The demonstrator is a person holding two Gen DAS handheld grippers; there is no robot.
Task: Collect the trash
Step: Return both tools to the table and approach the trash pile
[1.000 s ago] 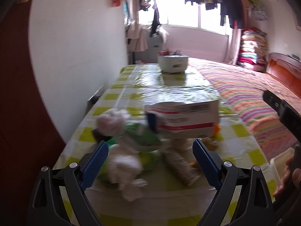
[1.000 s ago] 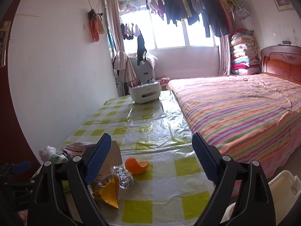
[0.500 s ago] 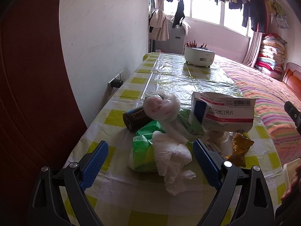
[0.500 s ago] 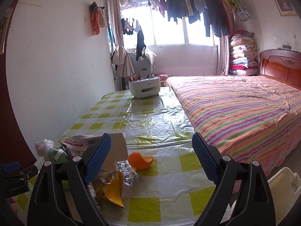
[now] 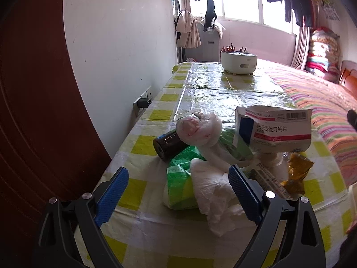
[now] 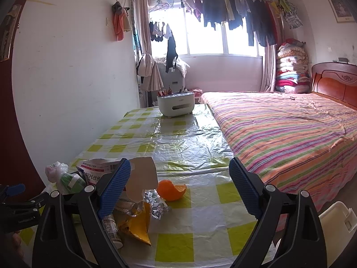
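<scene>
Jaws of both grippers gape wide, empty, above the trash pile (image 5: 207,156).

A yellow-green and white checked tablecloth (image 6: 196,203) fills the lower frame. On it lie an orange peel (image 6: 170,189), a mustard-yellow wrapper (image 6: 137,224), a green packet (image 5: 178,178), white tissue (image 5: 214,192) and a white, red and blue box (image 5: 274,131). At right, the bedspread (image 6: 285,134) has pink, orange and green stripes.

Trash count: one medicine box (image 5: 273,131), one black cylinder (image 5: 167,144), one green packet (image 5: 178,182), one knotted plastic bag (image 5: 198,129), one orange peel (image 6: 170,189), one yellow wrapper (image 6: 137,225), one blister pack (image 6: 157,204).
</scene>
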